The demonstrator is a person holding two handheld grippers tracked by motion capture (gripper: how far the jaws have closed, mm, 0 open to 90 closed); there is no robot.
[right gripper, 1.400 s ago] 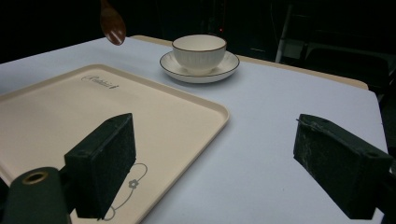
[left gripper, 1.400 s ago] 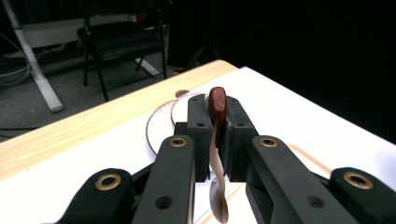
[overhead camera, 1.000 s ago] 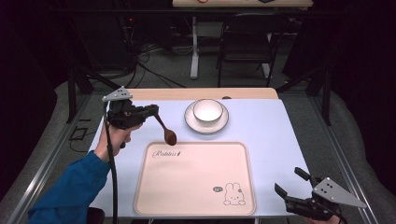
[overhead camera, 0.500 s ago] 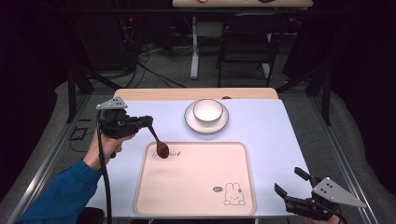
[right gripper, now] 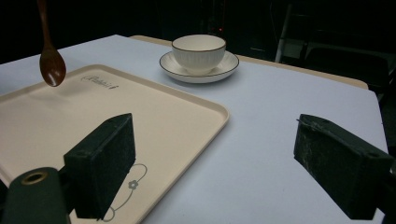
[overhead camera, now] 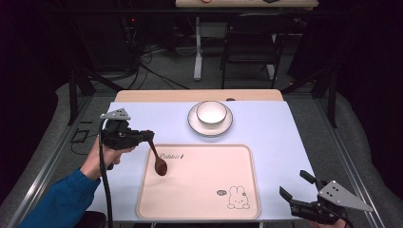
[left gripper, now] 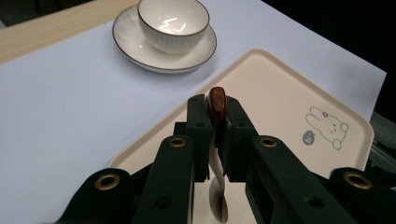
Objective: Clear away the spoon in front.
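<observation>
Right now I have the left gripper clenched on the spoon, pinching the handle near its top end while the brown bowl hangs down over the tray, above the tray's near-left part and just left of the printed word there; I cannot tell from the high view whether the bowl's tip touches the tray or hangs just clear, though the right gripper view shows the spoon with a faint shadow under it on the tray, which reads to me as apart. From the left gripper view I see the handle end poking up between my two black jaws, pads pressed on either side, with the tray spread out beyond. My hand and blue sleeve sit off the tray's left edge. My right gripper waits off the tray's near-right corner, jaws spread wide and holding nothing; its own view shows both pads well apart over bare table. Beyond the tray's far edge, near it but not touching, stands the cup on its saucer, upright
</observation>
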